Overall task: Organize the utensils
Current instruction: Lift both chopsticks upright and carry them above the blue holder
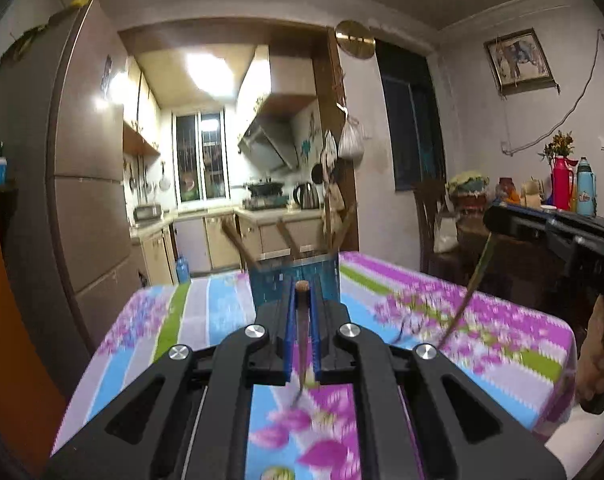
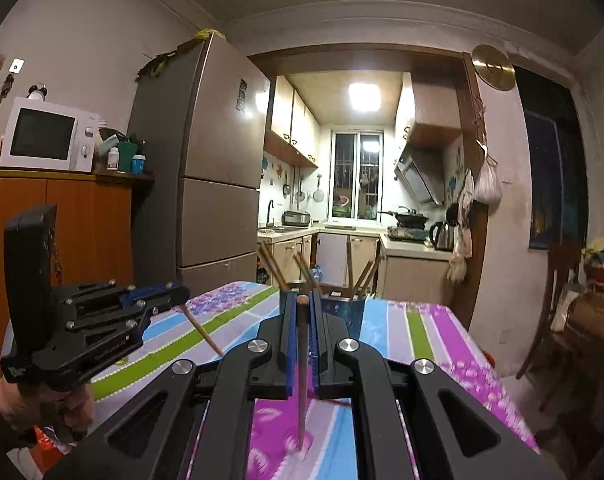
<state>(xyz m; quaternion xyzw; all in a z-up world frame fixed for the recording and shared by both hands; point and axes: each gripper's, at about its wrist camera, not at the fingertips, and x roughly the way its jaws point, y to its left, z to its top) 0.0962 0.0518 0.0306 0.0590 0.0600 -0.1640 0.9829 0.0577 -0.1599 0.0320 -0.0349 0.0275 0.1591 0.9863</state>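
Note:
A blue utensil holder (image 1: 294,280) (image 2: 351,312) stands on the far part of the cloth-covered table (image 1: 501,320) (image 2: 421,328), with several wooden chopsticks leaning out of it. My left gripper (image 1: 302,292) (image 2: 178,294) hovers above the table just before the holder, shut on a brown chopstick (image 1: 302,332) (image 2: 202,332) that hangs down between its blue pads. My right gripper (image 2: 302,302) (image 1: 491,220) is also raised and shut on another chopstick (image 2: 302,380) (image 1: 467,292), whose lower end points at the cloth. A hand holds each gripper.
A tall fridge (image 2: 206,168) and a wooden cabinet (image 2: 62,224) with a microwave (image 2: 46,136) stand left of the table. On the right are a wooden chair (image 2: 557,300) and a side table with flasks (image 1: 573,184). A kitchen doorway lies beyond the table.

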